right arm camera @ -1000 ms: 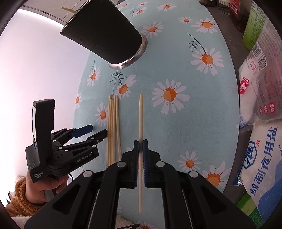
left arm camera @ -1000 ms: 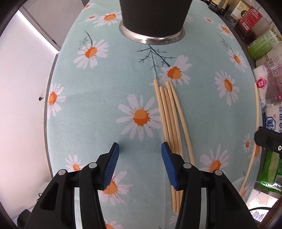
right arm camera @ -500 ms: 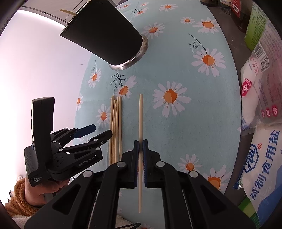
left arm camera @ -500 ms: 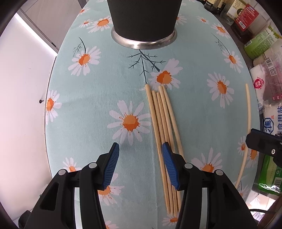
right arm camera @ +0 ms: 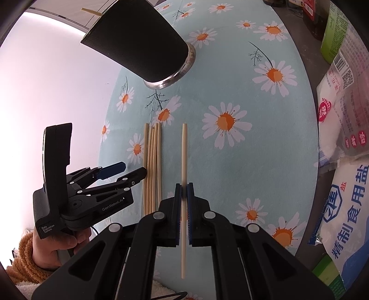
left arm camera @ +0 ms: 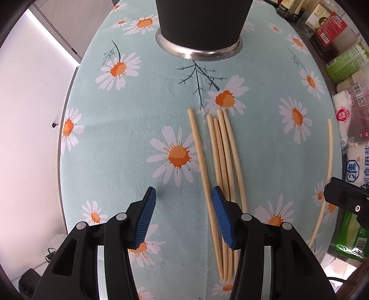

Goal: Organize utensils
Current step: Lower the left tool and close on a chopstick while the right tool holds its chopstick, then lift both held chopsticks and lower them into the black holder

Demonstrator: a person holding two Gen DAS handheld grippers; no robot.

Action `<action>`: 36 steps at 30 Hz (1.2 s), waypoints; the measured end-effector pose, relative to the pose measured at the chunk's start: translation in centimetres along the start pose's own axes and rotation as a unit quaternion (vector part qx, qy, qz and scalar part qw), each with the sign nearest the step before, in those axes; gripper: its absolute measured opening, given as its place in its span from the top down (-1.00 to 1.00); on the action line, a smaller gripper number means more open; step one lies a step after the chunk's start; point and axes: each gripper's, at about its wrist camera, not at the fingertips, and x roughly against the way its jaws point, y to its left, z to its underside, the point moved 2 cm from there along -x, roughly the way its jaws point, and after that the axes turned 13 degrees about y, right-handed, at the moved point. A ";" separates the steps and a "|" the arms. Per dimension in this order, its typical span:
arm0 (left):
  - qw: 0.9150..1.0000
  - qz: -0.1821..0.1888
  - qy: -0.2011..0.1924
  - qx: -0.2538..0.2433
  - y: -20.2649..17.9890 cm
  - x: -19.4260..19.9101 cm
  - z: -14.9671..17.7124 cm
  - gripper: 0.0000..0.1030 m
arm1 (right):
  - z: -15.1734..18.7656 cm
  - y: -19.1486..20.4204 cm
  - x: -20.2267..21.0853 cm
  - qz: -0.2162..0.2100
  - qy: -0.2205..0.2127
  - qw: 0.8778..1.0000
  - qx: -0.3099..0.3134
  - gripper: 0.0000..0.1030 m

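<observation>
Several pale wooden chopsticks lie side by side on the daisy tablecloth, with one chopstick lying a little left of them. My left gripper points down over them, open; the separate stick runs just inside its right pad. My right gripper is shut on a single chopstick, held above the cloth to the right of the row. The black holder with a metal base stands beyond the chopsticks, and a stick end pokes out of its top.
Salt bags, a green packet and bottles line the table's right side. The table edge runs along the left, with a white surface beyond. A hand in a fuzzy sleeve holds the left gripper.
The leftmost chopstick now lies apart from the others, shifted left toward the gap between my left jaws. The right gripper and its chopstick have not moved.
</observation>
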 end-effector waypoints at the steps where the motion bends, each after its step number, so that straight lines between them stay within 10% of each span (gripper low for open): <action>1: 1.000 0.001 0.003 0.001 0.4 -0.1 0.0 0.08 | 0.0 0.0 0.0 0.000 0.000 1.000 0.001 0.89; 13: 1.000 0.013 0.000 0.005 0.6 -0.2 0.0 0.92 | 0.3 0.5 0.0 -0.002 -0.004 1.000 0.005 0.89; 26: 0.996 0.092 0.008 0.005 4.1 -0.3 0.1 0.92 | 1.4 0.9 0.1 0.003 -0.011 1.000 -0.008 0.89; 36: 0.983 0.159 -0.086 -0.029 7.4 4.5 2.1 0.92 | 0.2 2.3 -0.2 -0.039 -0.037 0.999 -0.010 0.89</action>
